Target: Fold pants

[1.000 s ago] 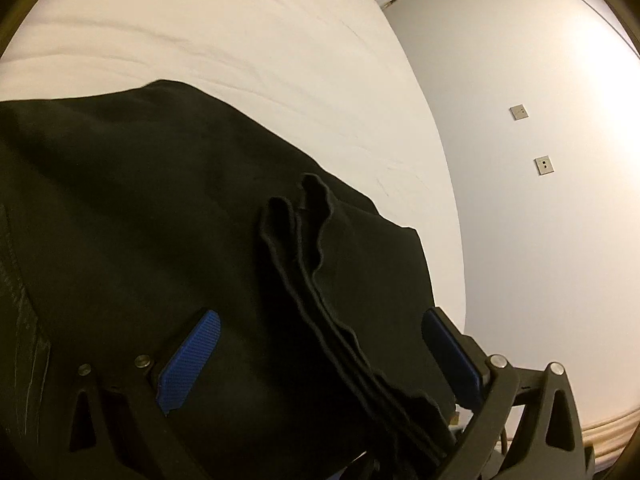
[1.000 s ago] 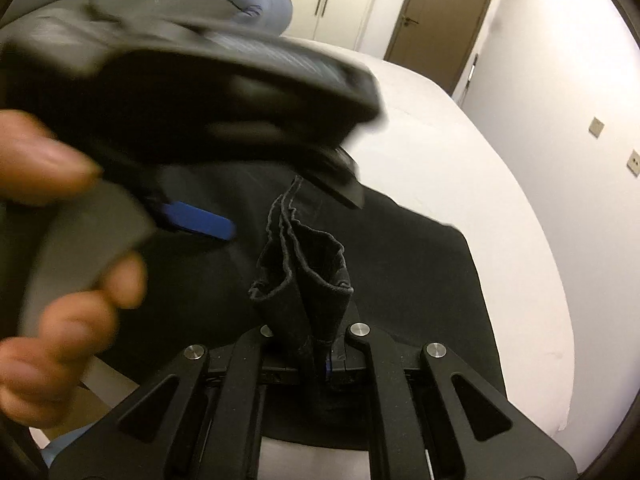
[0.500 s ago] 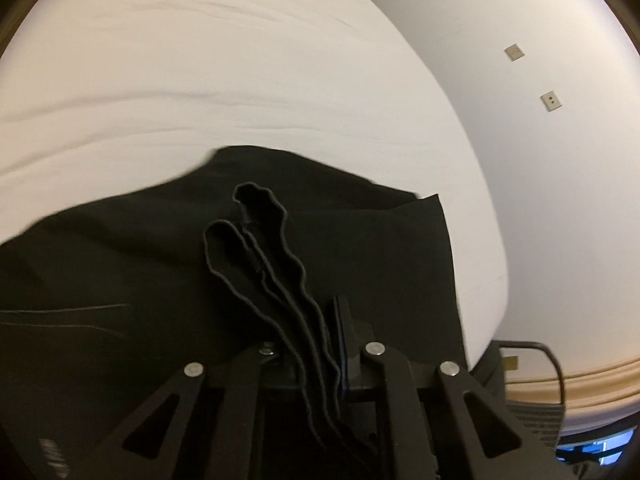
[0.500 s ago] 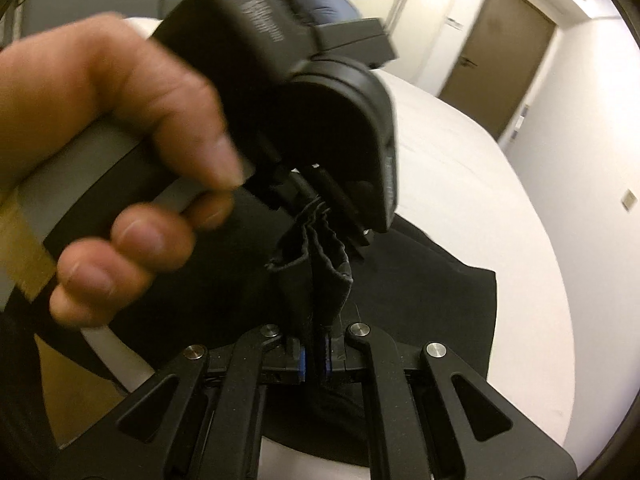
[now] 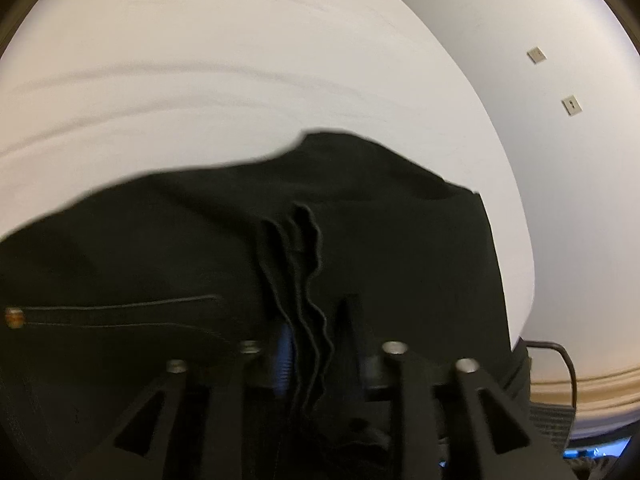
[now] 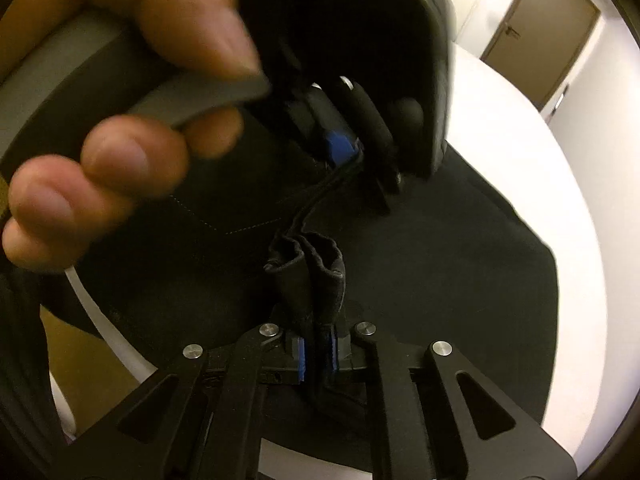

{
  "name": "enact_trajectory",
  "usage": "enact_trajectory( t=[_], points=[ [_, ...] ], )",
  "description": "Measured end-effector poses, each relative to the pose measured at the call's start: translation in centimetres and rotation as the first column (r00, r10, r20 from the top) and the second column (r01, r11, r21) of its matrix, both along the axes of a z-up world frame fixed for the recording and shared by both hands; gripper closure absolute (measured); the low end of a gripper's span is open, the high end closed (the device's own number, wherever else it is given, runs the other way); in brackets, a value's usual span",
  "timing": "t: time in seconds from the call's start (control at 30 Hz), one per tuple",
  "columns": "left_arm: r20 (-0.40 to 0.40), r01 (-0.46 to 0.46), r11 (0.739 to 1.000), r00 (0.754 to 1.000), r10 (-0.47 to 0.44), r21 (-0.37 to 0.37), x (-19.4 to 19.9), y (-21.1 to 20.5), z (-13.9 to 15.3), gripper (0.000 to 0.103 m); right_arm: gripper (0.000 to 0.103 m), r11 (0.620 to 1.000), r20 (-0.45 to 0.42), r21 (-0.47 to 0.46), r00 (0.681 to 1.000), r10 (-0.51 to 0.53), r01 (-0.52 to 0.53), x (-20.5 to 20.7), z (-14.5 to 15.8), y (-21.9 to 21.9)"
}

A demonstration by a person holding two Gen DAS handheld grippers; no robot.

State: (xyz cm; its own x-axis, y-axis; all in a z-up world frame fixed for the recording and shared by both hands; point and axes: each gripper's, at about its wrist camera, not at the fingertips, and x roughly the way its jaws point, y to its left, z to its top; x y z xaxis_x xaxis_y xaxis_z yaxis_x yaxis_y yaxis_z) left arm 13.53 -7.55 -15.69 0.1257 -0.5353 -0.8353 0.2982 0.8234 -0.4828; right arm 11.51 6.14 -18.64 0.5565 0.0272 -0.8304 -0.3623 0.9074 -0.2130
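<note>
pants (image 5: pixel 400 248) black | layered hem bunched upright | on white bed (image 5: pixel 240 60)

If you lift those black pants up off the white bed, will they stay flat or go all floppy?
Probably floppy: the black pants bunch into wavy layers between the left gripper, whose jaws are opening. They would likely sag, since the cloth droops around the right gripper. They probably won't slide much on the white bed.

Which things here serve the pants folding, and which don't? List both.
In use: pants; left gripper, opening, pants between its fingers; right gripper, opening, pinching pants; bed underneath.
Just around: sockets, door, cable.
</note>
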Motion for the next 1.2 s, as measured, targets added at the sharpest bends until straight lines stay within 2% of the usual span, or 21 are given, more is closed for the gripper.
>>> enact_trajectory(
  t=[0.07, 0.1, 0.13, 0.17, 0.2, 0.27, 0.3, 0.37, 0.4, 0.47, 0.53, 0.6, 0.67, 0.73, 0.8, 0.83, 0.87, 0.93, 0.97, 1.07, 1.2],
  points=[
    [0.074, -0.045, 0.997, 0.996, 0.041, 0.055, -0.8, 1.8, 1.5, 0.033, 0.075, 0.994, -0.049, 0.110, 0.999, 0.014, -0.009, -0.1, 0.9, -1.2],
    [0.119, -0.078, 0.993, 0.991, 0.068, 0.084, -1.1, 2.7, 2.4, 0.027, 0.070, 0.982, -0.078, 0.187, 0.997, 0.019, -0.004, -0.4, 1.5, -2.2],
    [0.156, -0.104, 0.988, 0.984, 0.085, 0.113, -1.5, 3.2, 3.2, 0.026, 0.055, 0.967, -0.099, 0.255, 0.995, 0.019, 0.007, -0.6, 2.0, -3.2],
    [0.199, -0.125, 0.982, 0.975, 0.096, 0.140, -2.0, 3.6, 4.1, 0.026, 0.049, 0.938, -0.124, 0.346, 0.992, 0.013, 0.031, -0.9, 2.6, -4.6],
    [0.232, -0.133, 0.980, 0.968, 0.096, 0.149, -2.6, 3.5, 4.9, 0.026, 0.049, 0.906, -0.147, 0.421, 0.989, 0.011, 0.052, -1.0, 3.1, -5.9],
    [0.290, -0.125, 0.981, 0.954, 0.077, 0.150, -3.9, 3.0, 6.0, 0.026, 0.049, 0.807, -0.204, 0.579, 0.979, 0.007, 0.115, -0.6, 3.8, -10.0],
    [0.321, -0.110, 0.982, 0.946, 0.055, 0.155, -4.8, 1.8, 6.5, 0.026, 0.049, 0.759, -0.227, 0.632, 0.974, -0.015, 0.159, -2.1, 3.7, -11.3],
    [0.349, -0.076, 0.984, 0.937, 0.016, 0.161, -6.3, 0.2, 6.3, 0.026, 0.049, 0.681, -0.250, 0.699, 0.967, -0.053, 0.218, -0.8, 4.0, -14.5],
    [0.346, -0.047, 0.986, 0.938, -0.012, 0.161, -6.8, -1.0, 5.8, 0.026, 0.049, 0.620, -0.271, 0.741, 0.960, -0.077, 0.259, 0.4, 3.9, -17.3],
    [0.316, 0.012, 0.982, 0.946, -0.072, 0.186, -7.9, -3.4, 4.0, 0.026, 0.054, 0.542, -0.293, 0.787, 0.952, -0.092, 0.295, 1.6, 3.6, -20.9],
    [0.275, 0.032, 0.979, 0.957, -0.088, 0.202, -8.2, -4.9, 2.6, 0.026, 0.057, 0.465, -0.301, 0.833, 0.951, -0.073, 0.300, 4.1, 3.7, -24.1],
    [0.239, 0.018, 0.975, 0.968, -0.072, 0.222, -8.9, -5.9, 1.0, 0.029, 0.057, 0.421, -0.328, 0.846, 0.942, -0.074, 0.328, 7.5, 2.9, -26.8],
    [0.248, -0.008, 0.971, 0.967, -0.053, 0.238, -9.8, -5.7, 0.5, 0.029, 0.057, 0.401, -0.347, 0.850, 0.936, -0.062, 0.342, 11.5, 0.0, -29.2],
    [0.246, -0.024, 0.972, 0.969, -0.035, 0.233, -10.5, -5.4, 0.4, 0.029, 0.057, 0.407, -0.374, 0.837, 0.925, -0.066, 0.367, 13.2, 0.1, -32.1],
    [0.243, -0.030, 0.971, 0.970, -0.029, 0.236, -10.6, -5.9, 0.2, 0.029, 0.057, 0.396, -0.412, 0.824, 0.908, -0.076, 0.406, 15.2, -1.8, -33.1],
    [0.243, -0.031, 0.970, 0.970, -0.029, 0.240, -10.6, -6.4, 0.2, 0.029, 0.060, 0.393, -0.433, 0.816, 0.899, -0.070, 0.424, 16.2, -3.1, -33.4],
    [0.243, -0.033, 0.969, 0.970, -0.029, 0.245, -10.6, -6.6, 0.1, 0.029, 0.070, 0.388, -0.451, 0.810, 0.890, -0.067, 0.439, 16.8, -4.5, -33.5],
    [0.244, -0.037, 0.969, 0.970, -0.025, 0.244, -10.9, -6.7, 0.0, 0.029, 0.070, 0.345, -0.437, 0.835, 0.898, -0.059, 0.429, 15.6, -5.8, -32.4],
    [0.245, -0.042, 0.970, 0.969, -0.019, 0.239, -11.0, -6.4, 0.1, 0.029, 0.070, 0.339, -0.432, 0.841, 0.900, -0.048, 0.422, 15.3, -6.3, -32.3],
    [0.250, -0.053, 0.975, 0.968, -0.003, 0.216, -11.1, -6.5, -0.1, 0.029, 0.070, 0.341, -0.421, 0.852, 0.907, -0.006, 0.398, 12.1, -7.7, -31.5],
    [0.245, -0.066, 0.982, 0.969, 0.021, 0.179, -11.2, -4.7, 0.0, 0.029, 0.070, 0.353, -0.392, 0.865, 0.919, 0.032, 0.357, 5.9, -7.3, -29.4]
  ],
)
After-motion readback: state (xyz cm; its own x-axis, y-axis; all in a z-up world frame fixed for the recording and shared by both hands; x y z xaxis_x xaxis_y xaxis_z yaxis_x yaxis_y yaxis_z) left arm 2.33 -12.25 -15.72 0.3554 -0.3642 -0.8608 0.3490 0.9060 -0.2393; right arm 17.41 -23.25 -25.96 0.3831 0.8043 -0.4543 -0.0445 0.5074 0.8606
